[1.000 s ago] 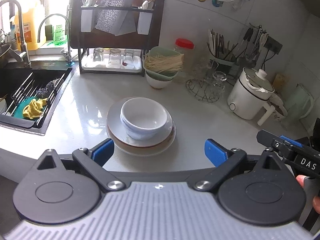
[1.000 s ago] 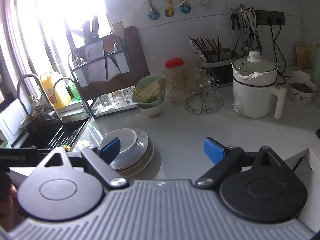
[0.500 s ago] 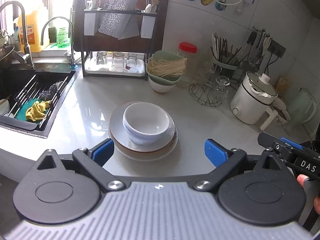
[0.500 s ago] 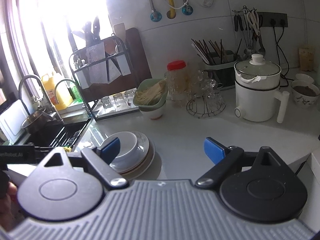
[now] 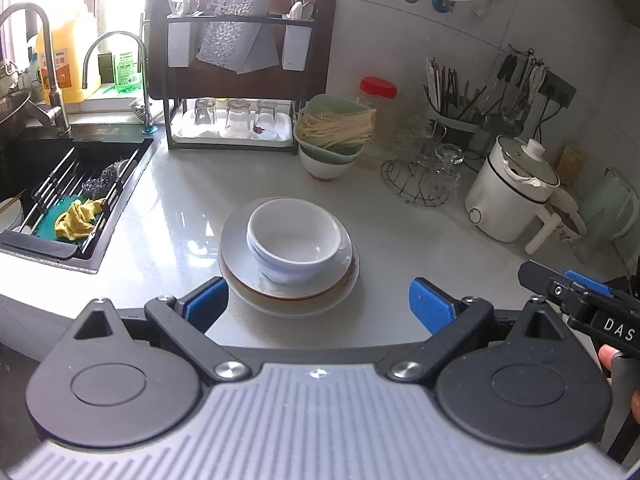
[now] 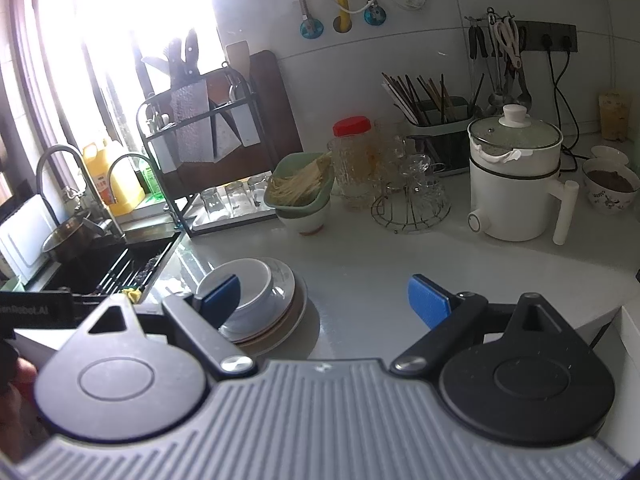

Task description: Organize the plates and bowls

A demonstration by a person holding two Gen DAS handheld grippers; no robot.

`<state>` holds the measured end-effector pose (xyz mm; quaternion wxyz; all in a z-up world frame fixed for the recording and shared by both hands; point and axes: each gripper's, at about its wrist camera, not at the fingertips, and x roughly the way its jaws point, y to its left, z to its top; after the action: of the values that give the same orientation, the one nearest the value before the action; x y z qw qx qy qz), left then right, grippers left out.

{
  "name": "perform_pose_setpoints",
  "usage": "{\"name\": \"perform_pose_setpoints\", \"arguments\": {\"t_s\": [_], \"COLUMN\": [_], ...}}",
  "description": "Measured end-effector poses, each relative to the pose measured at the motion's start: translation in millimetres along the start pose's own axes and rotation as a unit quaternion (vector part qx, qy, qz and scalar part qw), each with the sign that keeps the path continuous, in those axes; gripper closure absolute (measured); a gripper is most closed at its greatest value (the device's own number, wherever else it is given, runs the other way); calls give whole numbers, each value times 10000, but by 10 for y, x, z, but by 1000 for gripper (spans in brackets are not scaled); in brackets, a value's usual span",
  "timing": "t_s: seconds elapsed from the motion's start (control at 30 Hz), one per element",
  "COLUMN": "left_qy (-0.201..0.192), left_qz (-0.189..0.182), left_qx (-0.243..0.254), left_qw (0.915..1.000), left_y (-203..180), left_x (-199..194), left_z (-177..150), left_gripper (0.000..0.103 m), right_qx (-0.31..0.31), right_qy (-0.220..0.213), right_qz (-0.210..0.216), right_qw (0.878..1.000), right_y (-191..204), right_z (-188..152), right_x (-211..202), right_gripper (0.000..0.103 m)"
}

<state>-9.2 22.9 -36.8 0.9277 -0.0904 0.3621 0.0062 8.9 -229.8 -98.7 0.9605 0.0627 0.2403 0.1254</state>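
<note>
Sink (image 5: 60, 184) sits at the counter's left edge, a dish rack (image 5: 240, 80) behind at the back wall. White bowls (image 5: 294, 240) sit nested on stacked plates (image 5: 288, 292) near the counter's (image 5: 400, 240) front edge. Left gripper (image 5: 318, 306) hovers just before the plates, fingers apart, holding nothing. Right gripper (image 6: 324, 296), farther right, is likewise spread and empty. White cooker (image 5: 508, 196) stands at the right.
</note>
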Motion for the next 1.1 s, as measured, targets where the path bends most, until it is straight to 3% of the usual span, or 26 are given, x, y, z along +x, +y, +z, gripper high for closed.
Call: {"name": "perform_pose_setpoints", "arguments": {"t_s": [1.1], "left_qy": [-17], "left_qz": [127], "left_qx": [-84], "left_qw": [9999], "left_y": [-29], "left_x": [60], "left_z": [-46], "left_gripper": [4], "right_qx": [-39], "right_qy": [76], "right_qz": [-71], "right_qw": [9999], "right_y": [-94], "right_z": [9], "right_x": [27], "right_gripper": [11]}}
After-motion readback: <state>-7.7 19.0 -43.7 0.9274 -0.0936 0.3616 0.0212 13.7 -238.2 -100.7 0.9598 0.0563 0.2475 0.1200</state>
